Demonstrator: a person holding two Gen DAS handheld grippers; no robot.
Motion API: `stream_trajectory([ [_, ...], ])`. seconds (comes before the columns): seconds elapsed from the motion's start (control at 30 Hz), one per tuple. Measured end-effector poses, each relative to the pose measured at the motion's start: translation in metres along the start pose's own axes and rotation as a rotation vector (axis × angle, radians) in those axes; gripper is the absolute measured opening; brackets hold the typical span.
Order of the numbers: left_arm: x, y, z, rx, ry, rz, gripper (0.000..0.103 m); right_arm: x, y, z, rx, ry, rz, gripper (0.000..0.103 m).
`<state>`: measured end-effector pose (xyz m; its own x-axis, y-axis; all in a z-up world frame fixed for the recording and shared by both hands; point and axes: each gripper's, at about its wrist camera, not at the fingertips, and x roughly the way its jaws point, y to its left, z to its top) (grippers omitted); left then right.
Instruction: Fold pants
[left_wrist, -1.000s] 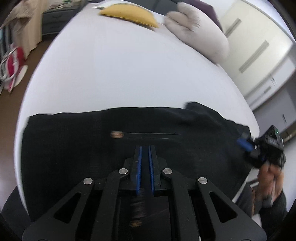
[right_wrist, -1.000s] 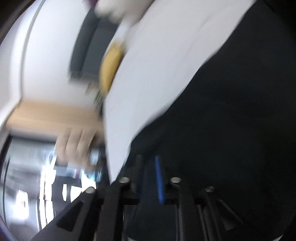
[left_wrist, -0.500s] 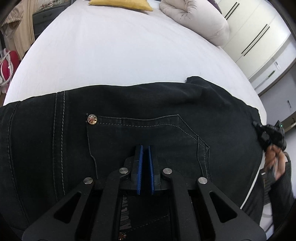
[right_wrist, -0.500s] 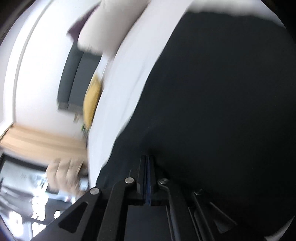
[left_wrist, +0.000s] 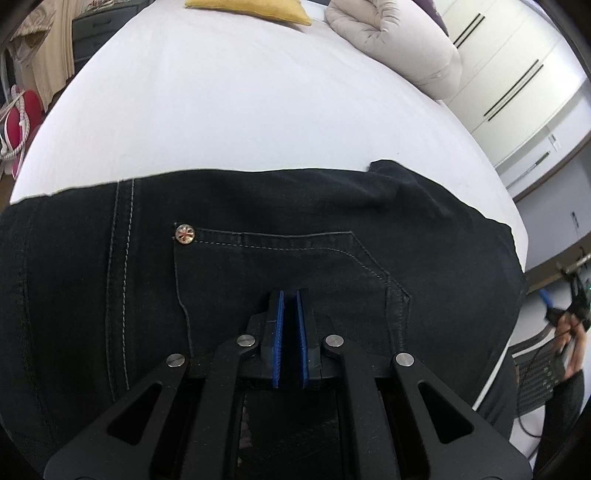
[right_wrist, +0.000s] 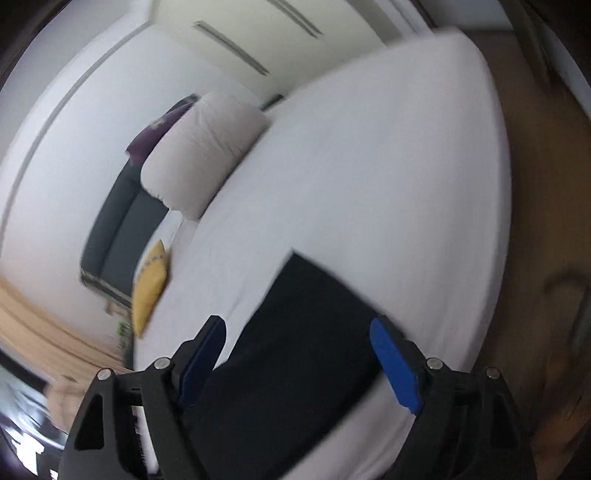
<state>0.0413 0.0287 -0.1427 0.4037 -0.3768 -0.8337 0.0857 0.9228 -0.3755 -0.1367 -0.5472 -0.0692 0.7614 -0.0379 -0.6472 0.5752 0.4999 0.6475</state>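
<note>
On the white bed (left_wrist: 258, 110), the black jeans (left_wrist: 258, 258) are spread at 6 o'clock, left gripper (left_wrist: 290, 306) pinched near-shut at the back pocket (left_wrist: 288, 266), fabric between pads unconfirmed, right gripper (right_wrist: 297, 341) spread wide, empty; next fold likely needs a regrasp.

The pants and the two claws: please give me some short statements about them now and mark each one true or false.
1. The pants are black and lie on a white bed. True.
2. The left claw is wide open. False: its blue pads are nearly together, over the pants.
3. The right claw is open. True.
4. The right claw holds the pants. False: nothing is between its pads.
5. A yellow cushion lies at the far end of the bed. True.
6. The rivet on the pocket is blue. False: it is metal coloured.
</note>
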Motion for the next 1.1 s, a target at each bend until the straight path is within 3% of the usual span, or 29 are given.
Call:
stream_trajectory([
  [0.13,-0.009,-0.015,0.0,0.024,-0.017,-0.05,0.007,0.022,-0.026,-0.033,0.108,0.079,-0.048,0.062],
  [0.3,0.01,-0.017,-0.004,0.023,0.029,-0.036,0.007,0.047,-0.045,-0.029,0.219,0.115,-0.058,0.061],
  [0.43,0.015,-0.008,-0.002,-0.028,0.031,-0.078,0.007,0.063,-0.042,-0.027,0.254,0.087,-0.008,0.061],
  [0.57,0.018,-0.008,-0.002,-0.028,0.028,-0.075,0.007,0.063,-0.045,-0.024,0.276,0.069,0.066,0.04],
  [0.7,0.02,-0.007,-0.003,-0.027,0.027,-0.077,0.007,0.069,-0.049,-0.027,0.313,0.059,0.141,0.038],
  [0.97,0.02,-0.007,-0.004,-0.029,0.027,-0.08,0.007,0.089,-0.052,-0.021,0.344,0.032,0.188,0.036],
  [1.1,0.022,-0.008,-0.004,-0.026,0.028,-0.078,0.007,0.099,-0.048,-0.016,0.343,0.037,0.198,0.014],
])
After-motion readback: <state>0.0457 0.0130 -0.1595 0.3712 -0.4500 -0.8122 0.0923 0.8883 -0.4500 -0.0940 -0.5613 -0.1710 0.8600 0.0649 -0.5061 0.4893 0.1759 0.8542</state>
